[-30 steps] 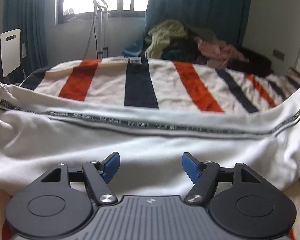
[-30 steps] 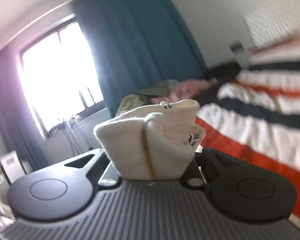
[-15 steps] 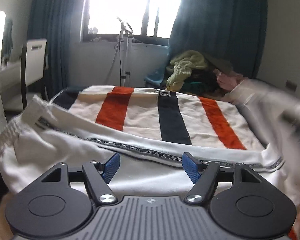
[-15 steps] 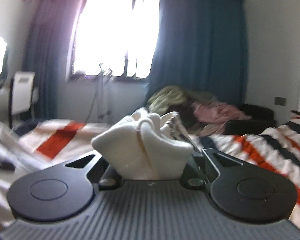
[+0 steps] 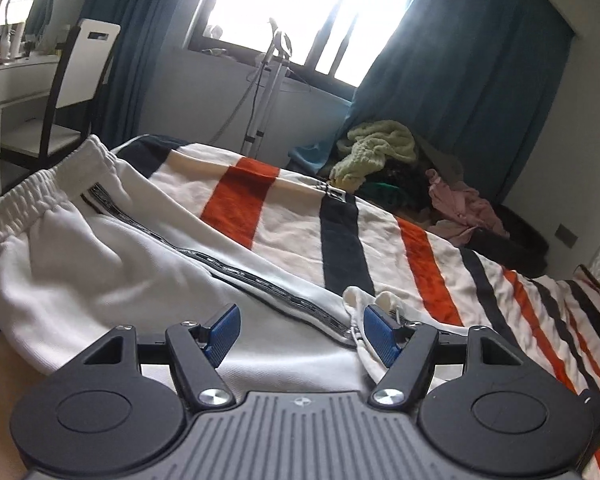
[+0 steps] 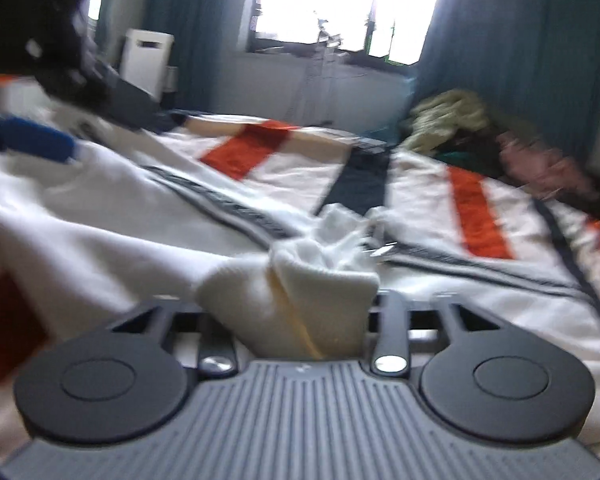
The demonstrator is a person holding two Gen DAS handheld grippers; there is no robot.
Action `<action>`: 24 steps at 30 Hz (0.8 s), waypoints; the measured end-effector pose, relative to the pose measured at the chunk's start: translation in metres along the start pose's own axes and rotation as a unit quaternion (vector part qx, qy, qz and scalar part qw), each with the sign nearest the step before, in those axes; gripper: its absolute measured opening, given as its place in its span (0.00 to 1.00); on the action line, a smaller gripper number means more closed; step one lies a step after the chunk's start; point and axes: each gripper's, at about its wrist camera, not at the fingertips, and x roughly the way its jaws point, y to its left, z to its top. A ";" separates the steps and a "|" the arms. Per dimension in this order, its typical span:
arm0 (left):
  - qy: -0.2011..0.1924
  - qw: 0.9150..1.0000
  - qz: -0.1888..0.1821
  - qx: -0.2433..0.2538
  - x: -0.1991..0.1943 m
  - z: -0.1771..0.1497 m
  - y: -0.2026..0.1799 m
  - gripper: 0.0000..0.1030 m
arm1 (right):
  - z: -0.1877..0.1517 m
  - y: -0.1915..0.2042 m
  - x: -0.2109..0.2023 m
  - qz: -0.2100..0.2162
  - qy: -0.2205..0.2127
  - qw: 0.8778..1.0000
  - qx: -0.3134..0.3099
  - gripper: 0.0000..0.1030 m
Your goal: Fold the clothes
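Right wrist: gripper (image 6: 292, 320) has lowered cuff (image 6: 288, 300) onto trousers (image 6: 100, 208).

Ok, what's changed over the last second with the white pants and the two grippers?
The right gripper, shut on the ribbed cuff, has swung it down from mid-air to lie against the white pants on the striped blanket, folding the leg over. The cuff now sits beside the left gripper. Unchanged: the left gripper stays open, holding nothing; the right has not let go.
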 end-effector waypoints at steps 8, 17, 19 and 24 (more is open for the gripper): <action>0.021 0.999 0.008 0.040 0.009 -0.012 -0.018 0.68 | 0.001 -0.025 -0.056 0.080 0.014 0.996 0.035 0.64; 0.039 0.992 0.016 0.117 0.010 -0.033 -0.055 0.72 | -0.008 -0.096 -0.114 0.008 0.009 0.995 0.098 0.64; 0.048 0.992 0.001 0.119 0.011 -0.038 -0.061 0.75 | -0.012 -0.112 -0.124 -0.006 0.008 0.993 0.119 0.63; 0.078 0.993 -0.061 0.068 0.019 -0.048 -0.060 0.76 | -0.039 -0.148 -0.117 -0.031 0.010 0.977 0.211 0.54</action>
